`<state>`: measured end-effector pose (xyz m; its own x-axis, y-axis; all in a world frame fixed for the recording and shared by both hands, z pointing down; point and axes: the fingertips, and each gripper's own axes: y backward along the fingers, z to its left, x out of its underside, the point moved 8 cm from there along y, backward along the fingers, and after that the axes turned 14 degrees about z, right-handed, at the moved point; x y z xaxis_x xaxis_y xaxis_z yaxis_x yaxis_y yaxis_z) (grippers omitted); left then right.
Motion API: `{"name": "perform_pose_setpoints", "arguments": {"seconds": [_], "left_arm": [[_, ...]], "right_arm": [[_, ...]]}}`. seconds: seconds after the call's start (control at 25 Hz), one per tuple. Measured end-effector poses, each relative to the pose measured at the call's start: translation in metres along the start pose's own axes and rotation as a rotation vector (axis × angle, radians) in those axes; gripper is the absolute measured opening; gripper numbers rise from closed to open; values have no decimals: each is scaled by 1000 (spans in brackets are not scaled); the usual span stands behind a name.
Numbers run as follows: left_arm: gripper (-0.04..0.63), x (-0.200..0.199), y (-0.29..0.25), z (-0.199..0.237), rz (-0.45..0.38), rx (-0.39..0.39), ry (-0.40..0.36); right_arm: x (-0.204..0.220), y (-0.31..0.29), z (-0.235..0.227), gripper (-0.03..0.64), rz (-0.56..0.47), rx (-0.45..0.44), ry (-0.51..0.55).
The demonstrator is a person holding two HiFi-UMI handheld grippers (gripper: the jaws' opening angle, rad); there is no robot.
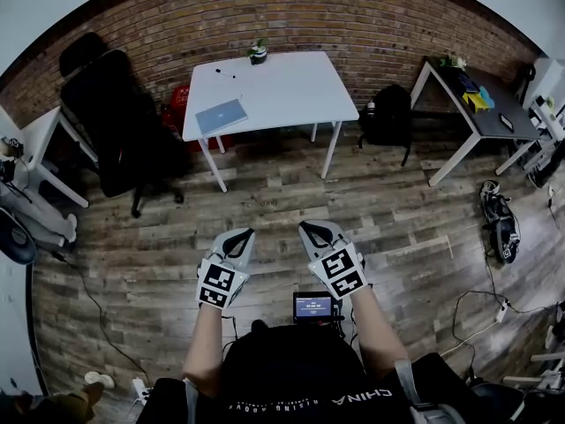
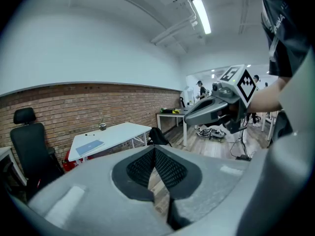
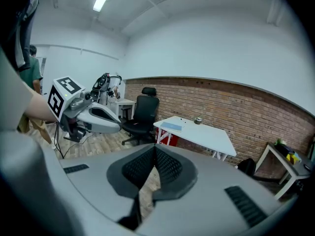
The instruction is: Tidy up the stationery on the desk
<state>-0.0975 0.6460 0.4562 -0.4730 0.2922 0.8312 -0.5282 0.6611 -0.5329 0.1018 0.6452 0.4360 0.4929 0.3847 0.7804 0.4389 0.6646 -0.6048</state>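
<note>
A white desk (image 1: 282, 91) stands against the brick wall, well ahead of me. On it lie a blue notebook (image 1: 221, 115) and a dark pen (image 1: 225, 74), and a small pot (image 1: 258, 53) stands at its far edge. My left gripper (image 1: 239, 237) and right gripper (image 1: 312, 230) hover side by side over the wooden floor, far short of the desk. Both are shut with nothing in them. In the left gripper view the jaws meet at the tip of the left gripper (image 2: 154, 151), with the desk (image 2: 118, 132) beyond. The right gripper (image 3: 154, 152) looks the same, facing the desk (image 3: 202, 134).
A black office chair (image 1: 115, 122) stands left of the desk, with a red object (image 1: 179, 102) under the desk's left end. A black backpack (image 1: 388, 113) leans to its right. A dark-topped table (image 1: 485, 113) carries yellow and blue items. Cables and gear (image 1: 499, 219) lie on the floor at right.
</note>
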Motion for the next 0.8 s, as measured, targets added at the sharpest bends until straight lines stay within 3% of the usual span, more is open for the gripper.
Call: {"name": "perform_pose_setpoints", "arguments": {"seconds": [0.8], "left_arm": [[-2,-5,-27,-34,63,-6,14]], "right_arm": [[34,8,-30,9,13,-41,-12]]}}
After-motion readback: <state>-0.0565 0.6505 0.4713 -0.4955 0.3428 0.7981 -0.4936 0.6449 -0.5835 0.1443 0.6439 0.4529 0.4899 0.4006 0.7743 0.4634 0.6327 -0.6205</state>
